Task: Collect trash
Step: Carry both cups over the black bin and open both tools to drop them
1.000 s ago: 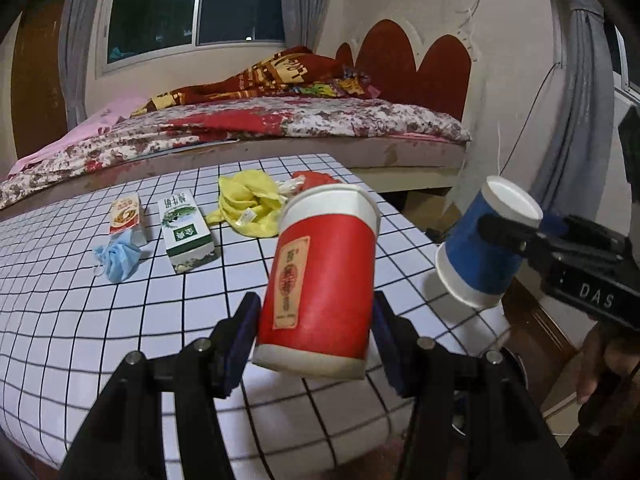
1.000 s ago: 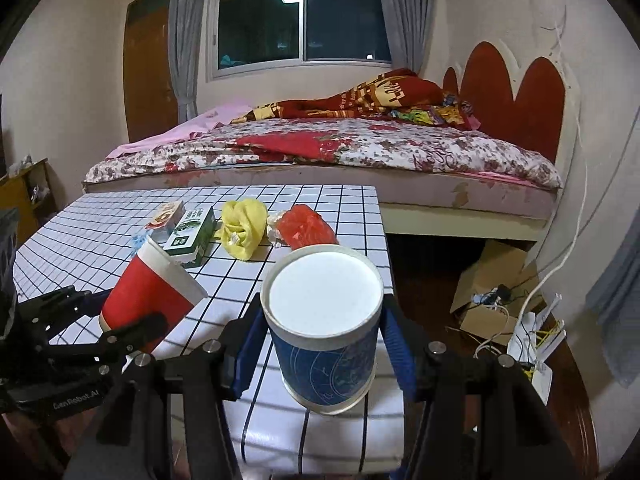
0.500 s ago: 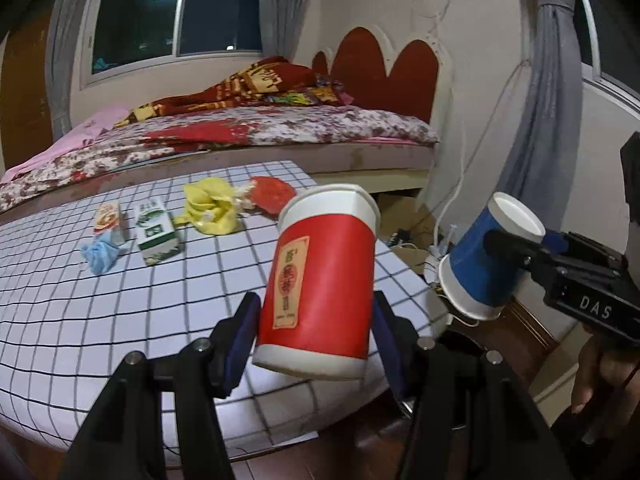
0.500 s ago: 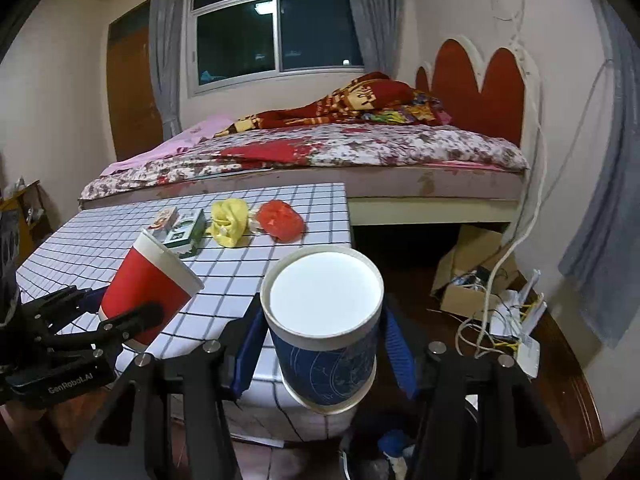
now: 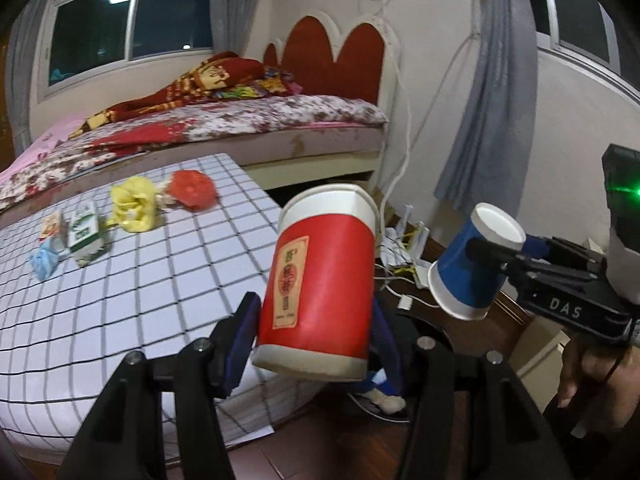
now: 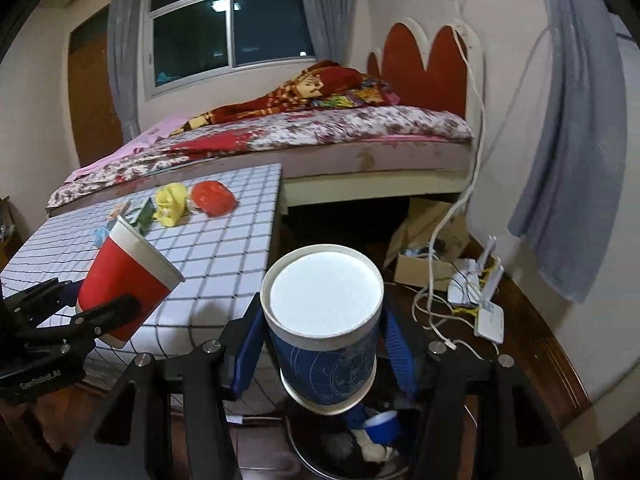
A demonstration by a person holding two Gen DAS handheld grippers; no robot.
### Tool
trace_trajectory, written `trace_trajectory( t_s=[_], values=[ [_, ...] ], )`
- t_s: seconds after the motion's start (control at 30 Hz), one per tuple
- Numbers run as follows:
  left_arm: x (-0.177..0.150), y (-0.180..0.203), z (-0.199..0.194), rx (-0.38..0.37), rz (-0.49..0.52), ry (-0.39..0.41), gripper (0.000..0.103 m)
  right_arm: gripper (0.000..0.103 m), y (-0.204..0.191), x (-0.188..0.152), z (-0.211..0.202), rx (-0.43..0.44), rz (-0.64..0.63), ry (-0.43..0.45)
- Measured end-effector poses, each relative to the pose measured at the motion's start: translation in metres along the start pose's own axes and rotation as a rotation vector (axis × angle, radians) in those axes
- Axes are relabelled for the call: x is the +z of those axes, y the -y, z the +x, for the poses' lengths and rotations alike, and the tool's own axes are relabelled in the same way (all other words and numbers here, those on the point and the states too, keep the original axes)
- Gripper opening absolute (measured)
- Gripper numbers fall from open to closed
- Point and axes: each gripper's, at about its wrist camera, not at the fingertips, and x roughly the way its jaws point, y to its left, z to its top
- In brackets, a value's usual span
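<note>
Letting go too soon, while your left gripper (image 5: 316, 344) squeezes the red paper cup (image 5: 320, 292) and your right gripper (image 6: 324, 348) squeezes the blue paper cup (image 6: 326, 336), could drop them beside the trash bin's rim (image 6: 304, 456).

The left gripper (image 5: 316, 344) pointed downward, its jaws clamped on a red cup (image 5: 320, 288). The right gripper (image 6: 322, 350) did likewise, gripping a blue cup (image 6: 326, 356); a hand (image 5: 592, 380) held its handle.

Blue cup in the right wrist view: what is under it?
Under the blue cup sits a dark bin holding a small blue cup and crumpled whitish scraps. The cup and fingers hide the rest.
</note>
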Motion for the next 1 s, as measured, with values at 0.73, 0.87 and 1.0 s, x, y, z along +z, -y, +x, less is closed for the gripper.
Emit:
trace_trajectory(
  t_s=[0.73,0.87,1.0],
  values=[
    [-0.030,0.080,0.053,-0.147,0.076,-0.110,0.056,0.058,0.093,-0.059,0.005,-0.028,0.210,-0.139],
    [-0.038,0.083,0.065,-0.161,0.066,-0.136,0.056,0.058,0.102,-0.067,0.011,-0.027,0.235,-0.163],
    [-0.047,0.084,0.078,-0.174,0.059,-0.171,0.056,0.058,0.108,-0.075,0.020,-0.017,0.253,-0.195]
  ],
)
